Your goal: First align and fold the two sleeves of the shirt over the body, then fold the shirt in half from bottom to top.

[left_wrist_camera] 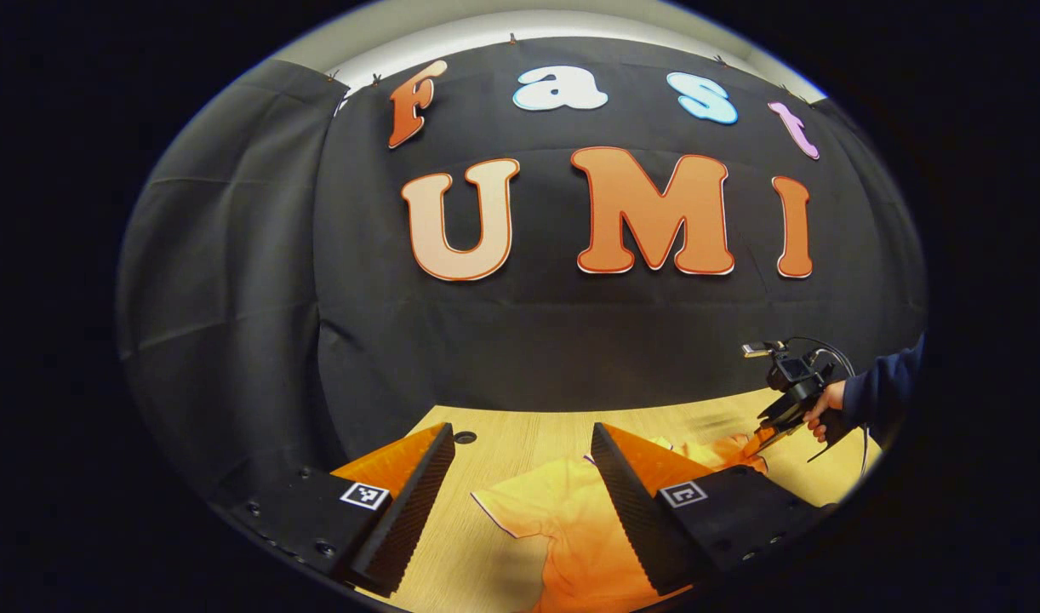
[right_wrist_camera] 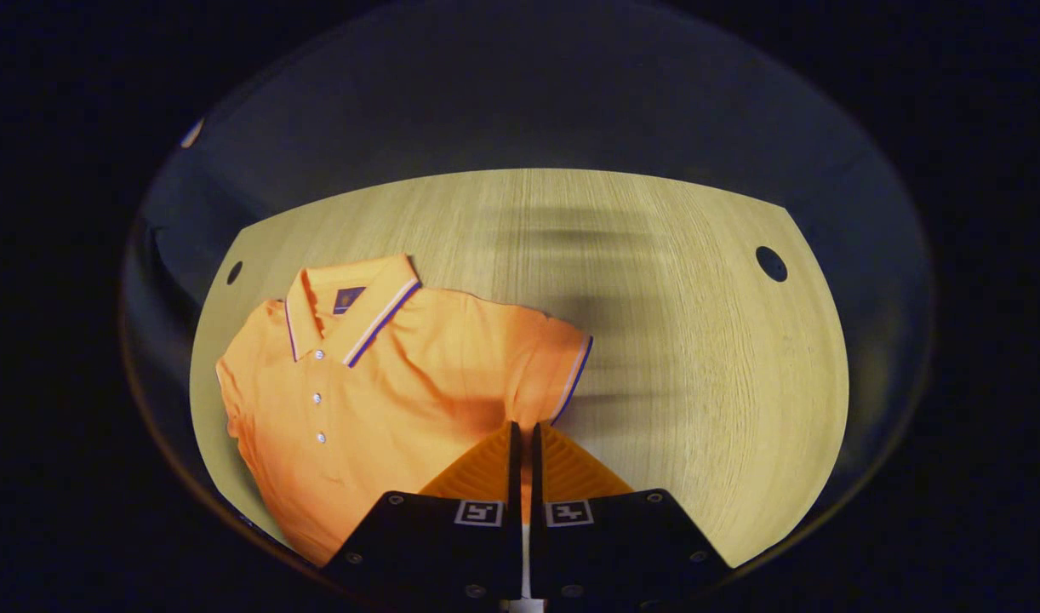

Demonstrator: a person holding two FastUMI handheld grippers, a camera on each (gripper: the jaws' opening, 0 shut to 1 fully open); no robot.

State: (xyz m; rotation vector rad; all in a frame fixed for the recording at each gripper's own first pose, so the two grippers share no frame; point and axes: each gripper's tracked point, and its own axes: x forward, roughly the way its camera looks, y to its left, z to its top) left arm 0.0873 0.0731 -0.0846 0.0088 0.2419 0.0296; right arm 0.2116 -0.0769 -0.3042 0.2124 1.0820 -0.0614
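A: Shirt (right_wrist_camera: 384,400), where?

B: Orange polo, flat on the counter (right_wrist_camera: 673,340), front up. In the right gripper view it sits at roughly 9 to 10 o'clock from centre. Collar (right_wrist_camera: 350,311) up at 11 o'clock, button placket running down toward 7 o'clock, hem going under the bottom edge. So the long axis tilts from 11 to about 6.

A: Sleeves?

B: One sleeve (right_wrist_camera: 554,375) with striped cuff sticks out toward 3 o'clock, still spread, not folded over the body. The other side, at 9 o'clock, looks bunched at the shoulder; can't tell its lay.

A: Right tool?

B: Right tool (right_wrist_camera: 524,443) has fingers together, tips right at the lower edge of that spread sleeve. Cloth may be pinched between them, but the seam hides it, so can't tell if it's clamped on fabric or just closed above it.

A: Left tool?

B: Left tool (left_wrist_camera: 520,477) has fingers wide apart, hovering over a shirt edge, cloth showing between them at 6 o'clock. Nothing held. The left gripper view also shows a hand (left_wrist_camera: 822,409) holding the other tool at 3 o'clock, tip down on the shirt.

A: Key relation?

B: Right tool is nearer the spread sleeve; my read is that sleeve goes toward 9 o'clock, across the long axis, onto the body.
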